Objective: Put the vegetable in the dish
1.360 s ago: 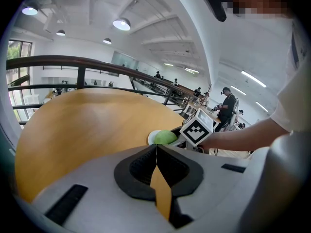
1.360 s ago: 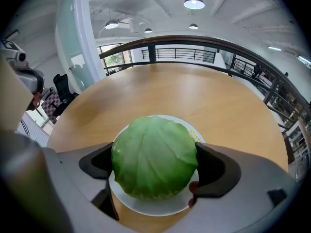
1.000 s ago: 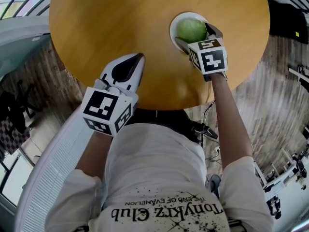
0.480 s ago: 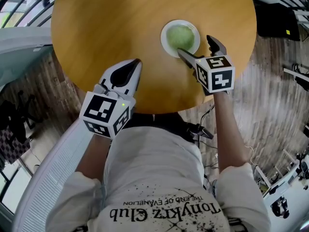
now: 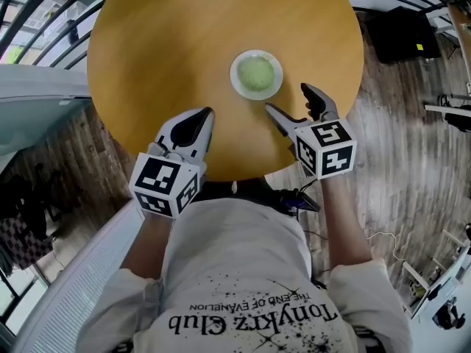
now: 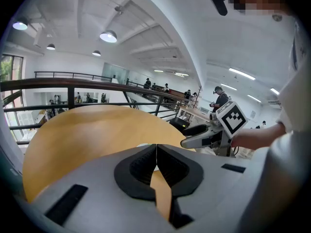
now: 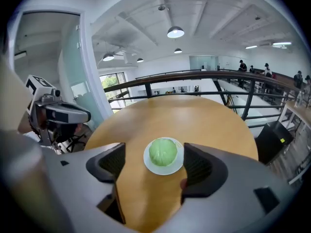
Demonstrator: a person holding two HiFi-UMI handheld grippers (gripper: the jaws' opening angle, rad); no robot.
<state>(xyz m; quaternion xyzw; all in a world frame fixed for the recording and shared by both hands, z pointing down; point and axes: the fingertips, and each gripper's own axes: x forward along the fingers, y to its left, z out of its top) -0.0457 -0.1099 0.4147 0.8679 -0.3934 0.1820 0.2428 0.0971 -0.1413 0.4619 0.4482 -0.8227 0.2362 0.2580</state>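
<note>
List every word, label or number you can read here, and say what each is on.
"Tonykrz Club": shirt, large print, upside down in the head view.
"THE END OF EVANELION": same shirt, small line beside it, also upside down.
Yellow label on the black box: too small to read.
Left cube and right cube: square marker patterns only, no letters.

A round, pale green vegetable (image 5: 256, 72) is sitting in a small white dish (image 5: 239, 84), which is resting upright on the surface's near right.
</note>
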